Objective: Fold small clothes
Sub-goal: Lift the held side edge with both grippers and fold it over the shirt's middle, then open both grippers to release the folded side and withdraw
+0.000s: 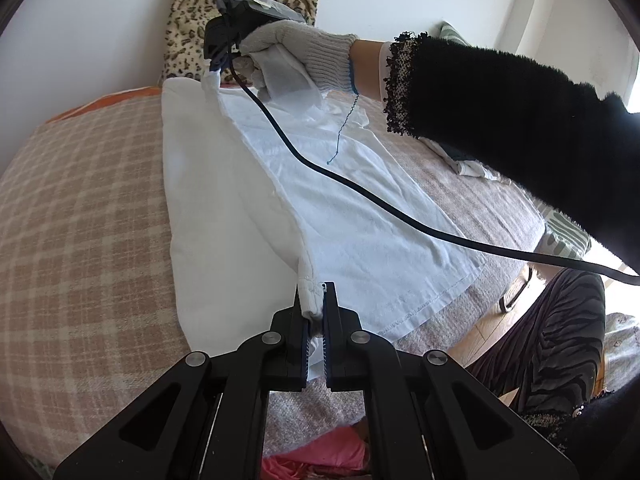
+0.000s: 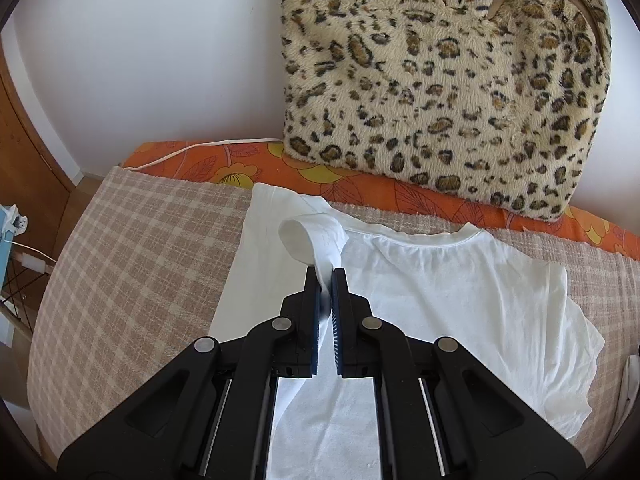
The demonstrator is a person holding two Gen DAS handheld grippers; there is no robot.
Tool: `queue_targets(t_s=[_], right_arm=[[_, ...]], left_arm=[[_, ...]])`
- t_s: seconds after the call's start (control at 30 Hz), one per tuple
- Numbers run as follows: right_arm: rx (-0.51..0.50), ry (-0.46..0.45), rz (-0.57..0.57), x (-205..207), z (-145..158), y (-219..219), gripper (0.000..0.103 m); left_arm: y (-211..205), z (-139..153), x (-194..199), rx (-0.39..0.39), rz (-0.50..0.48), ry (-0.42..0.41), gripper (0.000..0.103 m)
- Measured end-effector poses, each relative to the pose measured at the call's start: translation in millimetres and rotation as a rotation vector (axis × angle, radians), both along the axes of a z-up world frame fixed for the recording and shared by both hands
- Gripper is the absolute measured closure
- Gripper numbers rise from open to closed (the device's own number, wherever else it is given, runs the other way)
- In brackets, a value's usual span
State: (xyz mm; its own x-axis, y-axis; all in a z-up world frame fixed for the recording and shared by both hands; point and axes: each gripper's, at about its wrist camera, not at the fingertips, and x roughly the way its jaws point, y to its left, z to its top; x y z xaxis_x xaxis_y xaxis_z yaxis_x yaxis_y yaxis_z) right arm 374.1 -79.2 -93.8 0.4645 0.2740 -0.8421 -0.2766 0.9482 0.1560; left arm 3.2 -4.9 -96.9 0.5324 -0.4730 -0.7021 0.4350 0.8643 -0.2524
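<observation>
Both your tools pinch the white T-shirt's lifted side edge, left tool at the hem, right tool near the shoulder, so the fold carries over evenly.

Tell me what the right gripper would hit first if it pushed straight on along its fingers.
The right gripper, shut on a pinched fold of the white T-shirt, points steeply down. Straight on it would probably press into the shirt's shoulder area just ahead, then the checked blanket beneath. Depth is hard to judge here.

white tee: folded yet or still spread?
Partly folded. One side of the white T-shirt is doubled over the middle; left tool and right tool are each shut on that edge. Far sleeve lies flat.
</observation>
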Motion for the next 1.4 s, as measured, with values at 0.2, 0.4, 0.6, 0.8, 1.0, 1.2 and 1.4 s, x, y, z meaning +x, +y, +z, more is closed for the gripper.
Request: queue_targets(t_s=[0.2,0.4,0.6,0.8,1.0,1.2,1.4], right_arm=[[-0.001,0.02,-0.004,1.9,-20.2,-11.8,0.097],[-0.046,0.086,-0.041,9.3,-39.2,-25.7,0.094],[-0.053,0.085,-0.113,7.5,-34.5,-53.9,0.08],[-0.022,0.027,-0.17,-8.7,-2.1,-92.2,0.068],[0.036,-0.032,-0.205,-44.2,33.0,-131.0,0.061],[0.093,-0.056,-0.239,-94.1,54.2,-173.4,0.059],[0.125,-0.052,-0.28,-147.1,55.9,-219.6,0.057]], left_arm=[[-20.7,-12.7,-0.3,0.059,-0.062,0.038,0.09],[-33.0,-15.4,-12.3,0.091,-0.126,0.021,0.082],[-22.8,-10.8,-17.8,0.05,-0.124,0.039,0.079],[3.4,5.2,-20.9,-0.008,-0.053,-0.001,0.068],[34.0,15.2,-14.6,0.006,0.066,-0.056,0.067],[51.4,20.6,-2.6,0.006,0.147,-0.062,0.067],[50.7,14.9,8.1,-0.01,0.168,-0.02,0.065]])
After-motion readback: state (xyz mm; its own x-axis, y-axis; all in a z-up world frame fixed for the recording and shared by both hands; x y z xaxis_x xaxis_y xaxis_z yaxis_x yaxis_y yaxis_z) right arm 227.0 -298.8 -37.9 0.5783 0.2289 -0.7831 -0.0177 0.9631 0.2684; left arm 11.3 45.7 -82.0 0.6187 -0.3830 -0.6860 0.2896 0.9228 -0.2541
